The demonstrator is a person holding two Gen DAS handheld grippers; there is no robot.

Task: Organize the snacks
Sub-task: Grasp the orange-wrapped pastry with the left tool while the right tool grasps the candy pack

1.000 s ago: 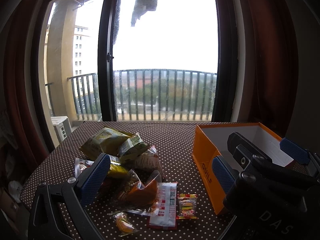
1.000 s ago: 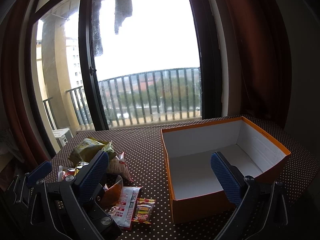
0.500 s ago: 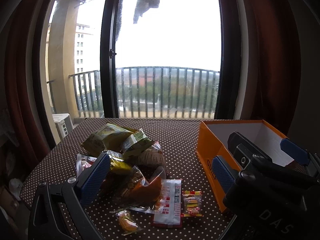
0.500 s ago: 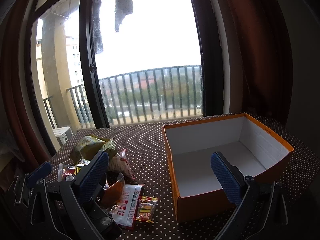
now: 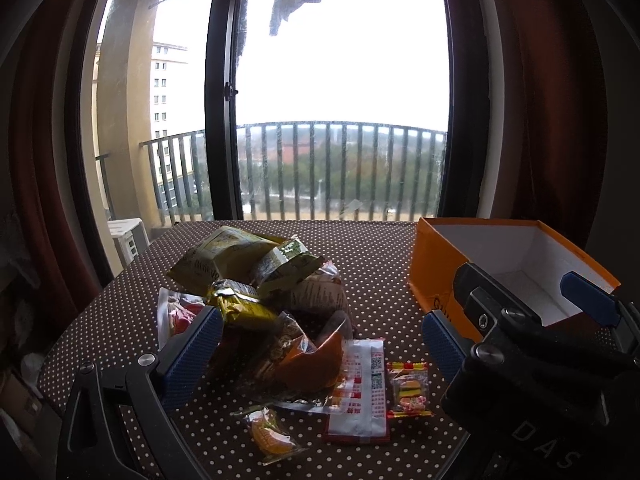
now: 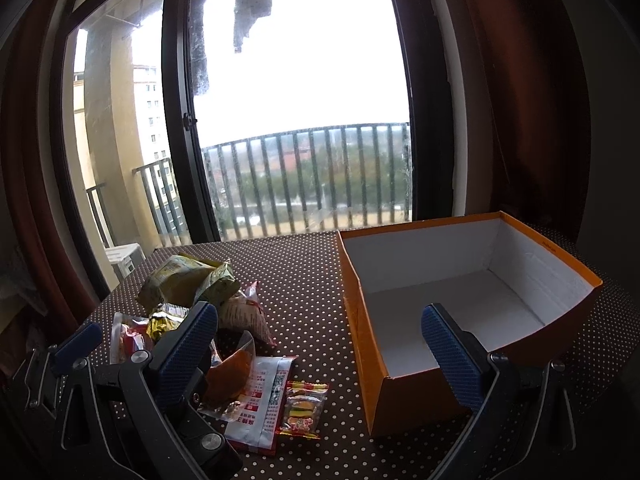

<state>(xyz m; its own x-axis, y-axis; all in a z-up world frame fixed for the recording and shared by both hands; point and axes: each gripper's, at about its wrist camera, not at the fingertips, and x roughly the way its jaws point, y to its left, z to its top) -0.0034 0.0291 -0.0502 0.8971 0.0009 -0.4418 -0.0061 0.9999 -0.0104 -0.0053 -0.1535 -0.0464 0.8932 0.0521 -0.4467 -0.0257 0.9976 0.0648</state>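
Observation:
A pile of snack packets [image 5: 260, 292] lies on the dotted brown tablecloth: yellow-green bags at the back, an orange pouch [image 5: 316, 360], a red-and-white sachet [image 5: 360, 392] and a small burger-candy packet [image 5: 408, 390] in front. My left gripper [image 5: 320, 344] is open above the pile, holding nothing. An open orange box [image 6: 472, 304] with a white, empty inside stands to the right. My right gripper [image 6: 320, 344] is open too, its left finger over the snacks [image 6: 240, 368] and its right finger [image 6: 452, 356] in front of the box.
The table [image 5: 372, 248] stands against a tall balcony window [image 5: 340, 120] with railings. Dark red curtains [image 5: 560, 100] hang on both sides. Bare tablecloth [image 6: 304, 272] lies between the pile and the box. A white unit [image 5: 128, 236] sits outside at the left.
Both views have tipped slightly, so the table and snacks sit a little lower and closer. Both grippers stay open. No snack has moved.

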